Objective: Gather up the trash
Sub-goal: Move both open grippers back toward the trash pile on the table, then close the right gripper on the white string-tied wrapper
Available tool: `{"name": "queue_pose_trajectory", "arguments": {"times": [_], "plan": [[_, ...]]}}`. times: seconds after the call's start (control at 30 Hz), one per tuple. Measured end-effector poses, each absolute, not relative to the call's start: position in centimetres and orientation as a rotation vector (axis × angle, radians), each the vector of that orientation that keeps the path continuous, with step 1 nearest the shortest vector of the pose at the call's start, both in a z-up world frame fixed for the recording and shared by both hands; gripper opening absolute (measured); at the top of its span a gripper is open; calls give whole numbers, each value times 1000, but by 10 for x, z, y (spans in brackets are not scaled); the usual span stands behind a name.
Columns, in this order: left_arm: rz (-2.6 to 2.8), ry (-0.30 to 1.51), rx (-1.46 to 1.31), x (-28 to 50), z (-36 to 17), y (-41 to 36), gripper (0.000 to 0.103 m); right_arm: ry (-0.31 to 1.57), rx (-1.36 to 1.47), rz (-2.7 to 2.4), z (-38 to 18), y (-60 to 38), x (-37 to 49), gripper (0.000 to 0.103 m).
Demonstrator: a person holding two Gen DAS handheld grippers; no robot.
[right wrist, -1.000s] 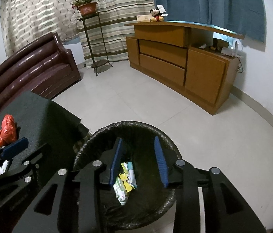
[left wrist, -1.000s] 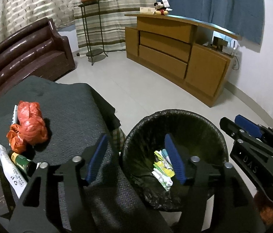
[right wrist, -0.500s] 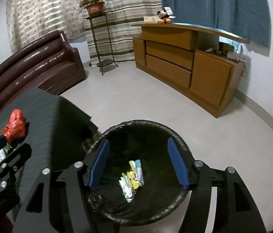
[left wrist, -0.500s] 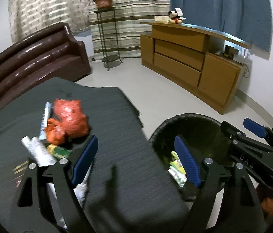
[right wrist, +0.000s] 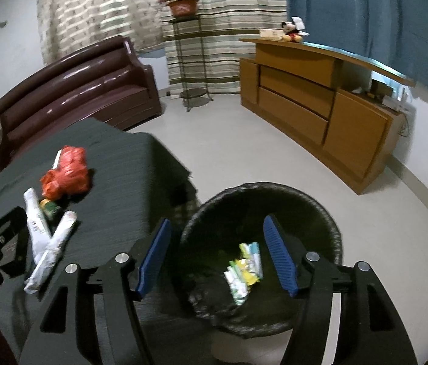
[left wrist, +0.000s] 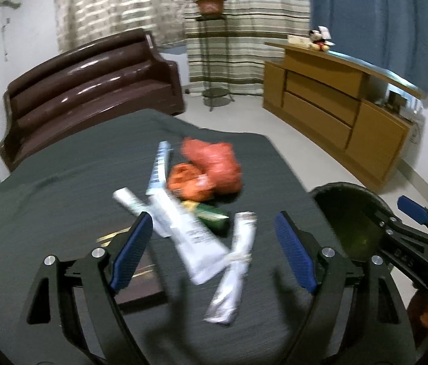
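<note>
Over the dark grey cloth of the table [left wrist: 62,188], the left gripper [left wrist: 214,252] hangs with its jaws spread wide and nothing between its blue pads [left wrist: 130,252]. Below and ahead of it lies a loose heap of trash. A white tube [left wrist: 183,228] with printed text lies slantwise in the middle, and a crumpled silvery wrapper [left wrist: 233,270] lies just right of it, the two touching near their near ends. A second white tube [left wrist: 129,202] pokes out to the left from under the first. Behind them a small green bottle [left wrist: 211,214] with a yellow end lies on its side, and farther back sits a bunched orange plastic bag [left wrist: 214,170], with a white-and-blue wrapper [left wrist: 159,167] along its left side. A flat dark box [left wrist: 141,276] with gold lines lies under the left finger. All of this view is blurred.

Off the table's right edge, on the pale floor, stands a round bin lined with a black bag [right wrist: 320,213]. The right gripper [right wrist: 217,258] hovers above it, jaws likewise wide apart and holding nothing. At the bottom of the bin lie several small wrappers [right wrist: 244,269], green, yellow and white.

Behind are a brown sofa [right wrist: 77,91], a wooden sideboard [right wrist: 320,106] with a Mickey Mouse toy [right wrist: 291,32] on top, and a potted plant [right wrist: 182,3] on a wire stand.
</note>
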State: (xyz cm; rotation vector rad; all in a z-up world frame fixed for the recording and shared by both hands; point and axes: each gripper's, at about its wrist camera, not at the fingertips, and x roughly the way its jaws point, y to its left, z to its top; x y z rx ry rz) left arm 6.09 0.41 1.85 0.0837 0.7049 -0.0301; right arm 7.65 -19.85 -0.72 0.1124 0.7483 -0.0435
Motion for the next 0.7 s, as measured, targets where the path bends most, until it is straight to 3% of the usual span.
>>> {"name": "queue_pose_trajectory", "arguments": {"times": [0.7], "plan": [[179,729,-13,27,11,134,81,783,41,171,-4,-72,61,63]]}}
